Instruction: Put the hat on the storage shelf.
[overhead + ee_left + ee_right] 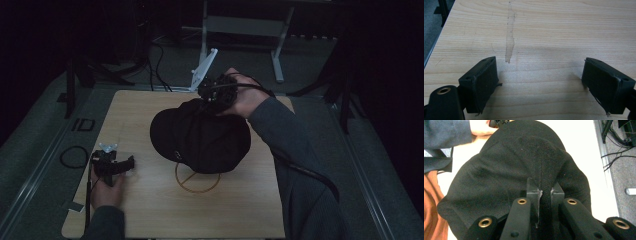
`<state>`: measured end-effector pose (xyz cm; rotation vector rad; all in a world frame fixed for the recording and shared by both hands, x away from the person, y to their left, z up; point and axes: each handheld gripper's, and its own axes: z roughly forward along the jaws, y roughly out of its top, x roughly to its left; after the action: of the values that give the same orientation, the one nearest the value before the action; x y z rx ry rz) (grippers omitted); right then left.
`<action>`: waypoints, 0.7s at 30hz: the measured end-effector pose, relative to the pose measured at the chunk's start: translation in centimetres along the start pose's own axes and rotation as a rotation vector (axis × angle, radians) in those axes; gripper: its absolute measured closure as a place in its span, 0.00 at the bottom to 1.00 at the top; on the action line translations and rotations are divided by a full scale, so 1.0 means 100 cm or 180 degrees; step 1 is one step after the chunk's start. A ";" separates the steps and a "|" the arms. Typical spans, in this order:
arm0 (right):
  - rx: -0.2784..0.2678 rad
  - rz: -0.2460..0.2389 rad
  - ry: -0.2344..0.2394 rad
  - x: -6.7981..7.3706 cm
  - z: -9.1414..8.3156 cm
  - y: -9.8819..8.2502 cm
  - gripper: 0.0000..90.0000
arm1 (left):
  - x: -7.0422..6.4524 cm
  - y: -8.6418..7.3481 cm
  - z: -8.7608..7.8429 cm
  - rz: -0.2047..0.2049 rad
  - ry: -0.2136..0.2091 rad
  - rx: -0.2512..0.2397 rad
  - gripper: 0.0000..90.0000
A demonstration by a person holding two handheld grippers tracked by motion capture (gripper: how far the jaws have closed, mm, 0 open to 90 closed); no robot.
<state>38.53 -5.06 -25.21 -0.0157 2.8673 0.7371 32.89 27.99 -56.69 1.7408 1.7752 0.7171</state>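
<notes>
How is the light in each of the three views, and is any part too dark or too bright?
High view: dim overall, the surroundings nearly black, the cap a dark shape with little detail. Left gripper view: evenly lit, wood grain of the table sharp, soft shadows under the jaws. Right gripper view: the cap's weave is clear, but the table is washed out to white.

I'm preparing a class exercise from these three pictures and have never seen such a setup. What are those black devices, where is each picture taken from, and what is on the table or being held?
A person holds a hand-operated gripper in each hand. One picture looks down from above the wooden table. The others come from cameras riding on each gripper. On the table lies a black cap, with a thin yellowish loop partly under it. The right gripper pinches a fold of the cap's fabric at its far side. The left gripper, with its fingers wide apart, holds nothing and rests low over bare wood near the table's left edge.
</notes>
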 end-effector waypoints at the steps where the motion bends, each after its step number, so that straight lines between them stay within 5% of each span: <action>1: 0.0000 0.0000 0.0000 0.000 0.000 0.000 0.92 | 0.000 0.000 0.000 -0.0004 -0.0002 0.0000 0.15; 21: 0.0136 -0.0115 0.0073 0.007 0.025 0.015 0.86 | 0.000 0.000 0.000 0.0005 -0.0004 0.0009 0.15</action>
<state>38.15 -2.54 -26.79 -0.0704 2.8956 0.6730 32.88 28.01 -56.68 1.7443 1.7748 0.7144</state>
